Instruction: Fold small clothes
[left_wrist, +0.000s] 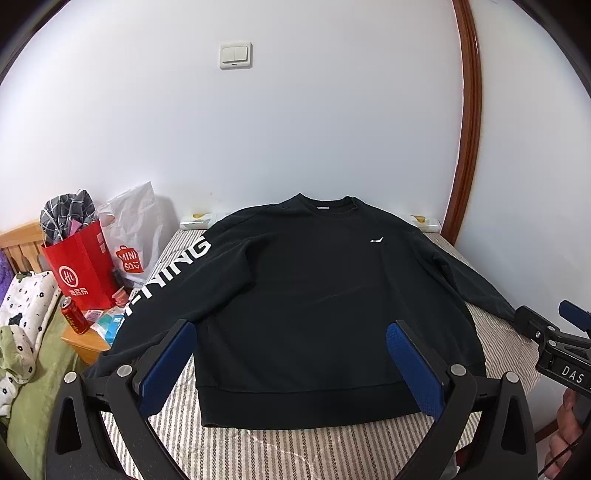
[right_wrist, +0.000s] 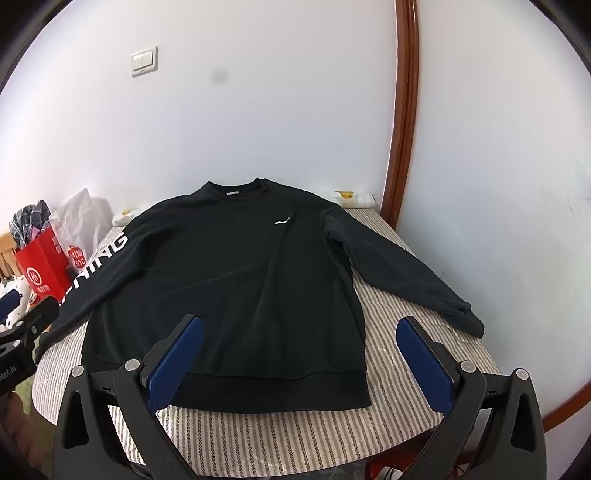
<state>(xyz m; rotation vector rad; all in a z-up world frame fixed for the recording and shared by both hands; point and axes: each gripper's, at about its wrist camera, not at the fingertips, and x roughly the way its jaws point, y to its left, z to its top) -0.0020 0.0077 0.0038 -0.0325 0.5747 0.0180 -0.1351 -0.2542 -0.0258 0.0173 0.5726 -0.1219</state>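
A black long-sleeved sweatshirt (left_wrist: 306, 295) lies flat and face up on a striped table (left_wrist: 295, 450), collar toward the wall, both sleeves spread out. Its left sleeve carries white lettering (left_wrist: 173, 269). It also shows in the right wrist view (right_wrist: 221, 288). My left gripper (left_wrist: 291, 363) is open and empty above the hem at the near edge. My right gripper (right_wrist: 299, 356) is open and empty above the hem's right corner. The right gripper shows at the right edge of the left wrist view (left_wrist: 546, 325).
A red paper bag (left_wrist: 83, 266) and a white shopping bag (left_wrist: 135, 236) stand left of the table, with a red can (left_wrist: 74, 314) on a small wooden stand. A bed with green bedding (left_wrist: 37, 369) lies at the left. A wall and a brown door frame (left_wrist: 469, 122) stand behind.
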